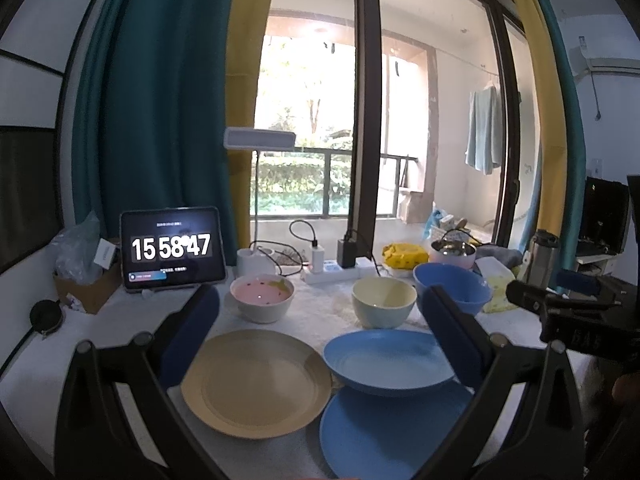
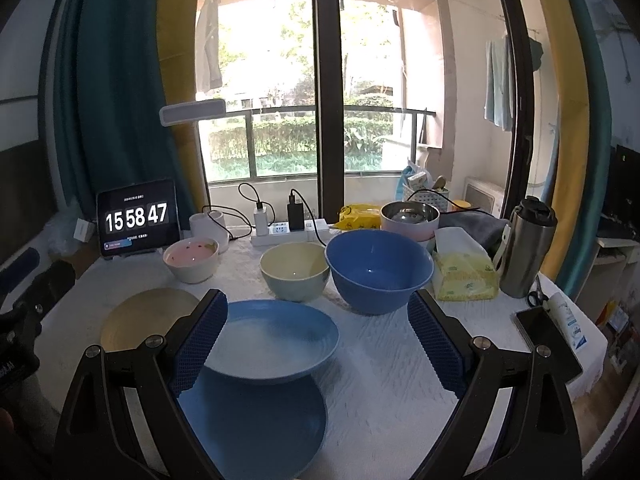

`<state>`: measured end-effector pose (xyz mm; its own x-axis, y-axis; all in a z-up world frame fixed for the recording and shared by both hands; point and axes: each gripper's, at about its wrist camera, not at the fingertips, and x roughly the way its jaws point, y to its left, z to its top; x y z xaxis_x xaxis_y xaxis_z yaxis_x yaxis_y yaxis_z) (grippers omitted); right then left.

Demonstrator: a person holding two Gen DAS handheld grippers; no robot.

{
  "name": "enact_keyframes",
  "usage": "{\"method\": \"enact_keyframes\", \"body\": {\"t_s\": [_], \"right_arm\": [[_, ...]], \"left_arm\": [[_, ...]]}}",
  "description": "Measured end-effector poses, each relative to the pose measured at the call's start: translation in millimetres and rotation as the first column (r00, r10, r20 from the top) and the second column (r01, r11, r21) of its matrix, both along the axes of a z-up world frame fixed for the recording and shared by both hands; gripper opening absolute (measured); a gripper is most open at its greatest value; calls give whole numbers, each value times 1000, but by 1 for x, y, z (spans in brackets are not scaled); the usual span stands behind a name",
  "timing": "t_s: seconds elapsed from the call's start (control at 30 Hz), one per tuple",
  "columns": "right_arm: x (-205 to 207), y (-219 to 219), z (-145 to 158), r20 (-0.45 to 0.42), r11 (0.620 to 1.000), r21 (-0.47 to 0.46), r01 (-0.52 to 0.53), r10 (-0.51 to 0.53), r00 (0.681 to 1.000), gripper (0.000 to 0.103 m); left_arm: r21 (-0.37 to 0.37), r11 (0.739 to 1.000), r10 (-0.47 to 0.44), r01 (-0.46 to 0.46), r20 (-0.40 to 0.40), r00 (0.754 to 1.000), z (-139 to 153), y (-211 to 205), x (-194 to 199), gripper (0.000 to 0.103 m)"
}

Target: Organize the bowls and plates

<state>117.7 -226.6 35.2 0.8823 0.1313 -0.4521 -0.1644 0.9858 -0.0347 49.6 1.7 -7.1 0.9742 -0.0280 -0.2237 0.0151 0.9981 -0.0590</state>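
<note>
Both your left gripper point(image 1: 320, 320) and right gripper point(image 2: 318, 340) gaped empty; the shallow blue plastic plate point(image 2: 276, 340) looked light, stiff, slippery, best pinched by its rim.

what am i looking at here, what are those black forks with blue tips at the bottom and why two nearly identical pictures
Each picture comes from a fisheye camera mounted on a hand-held gripper that a person carries, one per hand. The black forks with blue pads are its two fingers: the left hand-held gripper in one view, the right hand-held gripper in the other. Both are open and hold nothing. On the white table sit a tan plate, a blue dish overlapping a flat blue plate, and pink, cream and blue bowls.
</note>
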Motion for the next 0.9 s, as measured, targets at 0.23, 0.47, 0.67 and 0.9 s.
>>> {"method": "enact_keyframes", "body": {"t_s": [0.23,0.47,0.67,0.9], "right_arm": [[22,-6,-9,-36,1000,8,7,-7,999,94],[53,-17,-30,-99,1000,22,12,-10,995,94],[79,-20,-50,-155,1000,27,3,2,988,92],[102,-23,-76,-227,999,40,-2,11,974,85]], "left_arm": [[-8,1000,-1,0,-76,997,-11,-4,28,102],[-14,1000,4,-7,-183,983,-31,-11,64,101],[-12,1000,12,-16,-278,961,-53,-17,94,101],[2,1000,12,-12,-352,936,-73,-24,119,99]]}}
